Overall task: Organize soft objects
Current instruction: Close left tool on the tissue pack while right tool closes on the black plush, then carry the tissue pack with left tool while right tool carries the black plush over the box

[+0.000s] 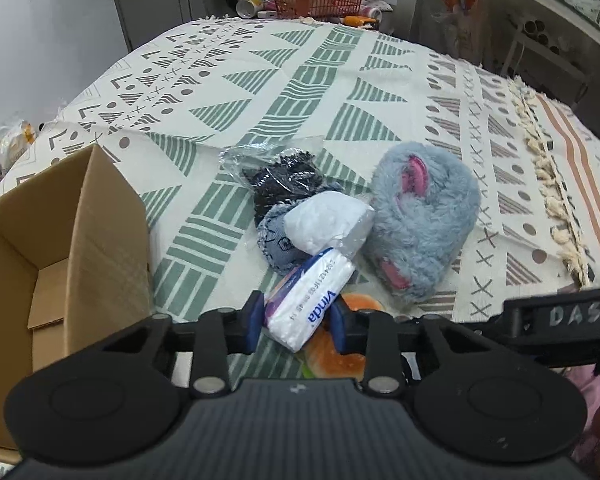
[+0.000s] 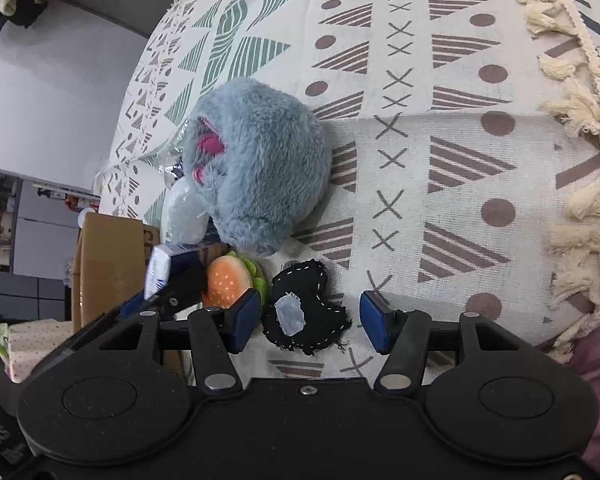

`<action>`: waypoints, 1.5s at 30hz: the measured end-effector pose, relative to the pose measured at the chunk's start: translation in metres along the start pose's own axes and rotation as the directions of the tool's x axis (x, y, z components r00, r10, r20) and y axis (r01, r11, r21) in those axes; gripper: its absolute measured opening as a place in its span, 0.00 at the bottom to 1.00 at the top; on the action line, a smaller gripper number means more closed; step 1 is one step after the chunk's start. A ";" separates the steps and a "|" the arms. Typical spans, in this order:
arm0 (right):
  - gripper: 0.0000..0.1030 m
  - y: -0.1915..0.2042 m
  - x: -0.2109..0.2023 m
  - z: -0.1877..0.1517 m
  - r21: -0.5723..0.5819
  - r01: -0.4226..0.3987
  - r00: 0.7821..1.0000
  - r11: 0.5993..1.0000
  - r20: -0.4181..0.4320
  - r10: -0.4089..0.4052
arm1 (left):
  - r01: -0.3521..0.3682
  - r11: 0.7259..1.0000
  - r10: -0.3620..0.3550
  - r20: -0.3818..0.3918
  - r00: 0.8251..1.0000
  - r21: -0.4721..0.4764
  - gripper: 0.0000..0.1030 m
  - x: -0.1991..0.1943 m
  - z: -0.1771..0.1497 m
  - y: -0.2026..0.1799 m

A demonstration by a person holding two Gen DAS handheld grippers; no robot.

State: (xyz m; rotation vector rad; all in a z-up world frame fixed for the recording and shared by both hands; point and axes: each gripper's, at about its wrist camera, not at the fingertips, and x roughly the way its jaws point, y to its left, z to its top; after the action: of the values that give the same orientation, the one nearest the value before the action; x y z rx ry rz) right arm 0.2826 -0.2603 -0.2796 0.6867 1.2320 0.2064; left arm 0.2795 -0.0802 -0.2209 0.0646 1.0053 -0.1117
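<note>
My left gripper (image 1: 296,322) is shut on a white Vinda tissue pack (image 1: 310,298), its blue pads pressing both sides. Under it lies a plush hamburger (image 1: 332,354). Beyond the pack sit a white bagged bundle (image 1: 326,222), a blue-grey sock (image 1: 278,246), a black item in clear plastic (image 1: 282,178) and a fluffy grey-blue plush slipper (image 1: 422,220). In the right wrist view my right gripper (image 2: 310,318) stands open around a black fabric patch with white stitching (image 2: 306,316). The hamburger (image 2: 230,282) and the slipper (image 2: 256,168) lie to its left.
An open cardboard box (image 1: 80,248) stands at the left of the patterned cloth (image 1: 284,88). A tasselled cloth edge (image 2: 572,128) runs along the right. An orange basket (image 1: 318,2) and clutter sit at the far end. Shelves stand at the right.
</note>
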 end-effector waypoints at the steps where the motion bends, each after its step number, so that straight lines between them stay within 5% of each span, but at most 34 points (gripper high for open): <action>1: 0.54 0.001 0.003 0.000 -0.008 0.005 1.000 1.000 -0.003 -0.005 | 0.002 1.000 -0.002 0.003 1.000 -0.008 0.27 -0.001 0.001 0.002; 3: 0.54 0.003 0.008 -0.001 -0.020 0.019 1.000 1.000 -0.006 -0.019 | 0.011 1.000 -0.011 0.005 1.000 -0.025 0.21 -0.005 0.002 0.004; 13: 0.54 0.029 0.022 -0.015 -0.211 0.129 0.992 0.969 0.033 -0.125 | 0.036 0.998 -0.034 0.034 0.999 -0.051 0.21 -0.029 0.001 0.006; 18: 0.30 0.040 0.025 -0.023 -0.308 0.182 0.983 0.934 0.068 -0.169 | 0.036 0.998 -0.033 0.055 0.998 -0.058 0.21 -0.047 0.001 0.008; 20: 0.28 0.043 0.021 -0.027 -0.327 0.188 0.982 0.926 0.082 -0.170 | 0.040 0.998 -0.037 0.063 0.997 -0.057 0.21 -0.056 -0.001 0.007; 45: 0.27 0.082 -0.065 -0.062 -0.384 0.146 0.937 0.912 0.350 -0.002 | 0.037 0.987 -0.004 0.202 0.979 -0.159 0.21 -0.149 -0.014 0.060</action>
State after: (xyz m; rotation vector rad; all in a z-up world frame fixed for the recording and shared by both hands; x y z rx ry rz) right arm 0.2205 -0.2057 -0.1899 0.2939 0.8399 0.2568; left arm 0.1961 -0.0099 -0.1022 -0.1044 0.8096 -0.0536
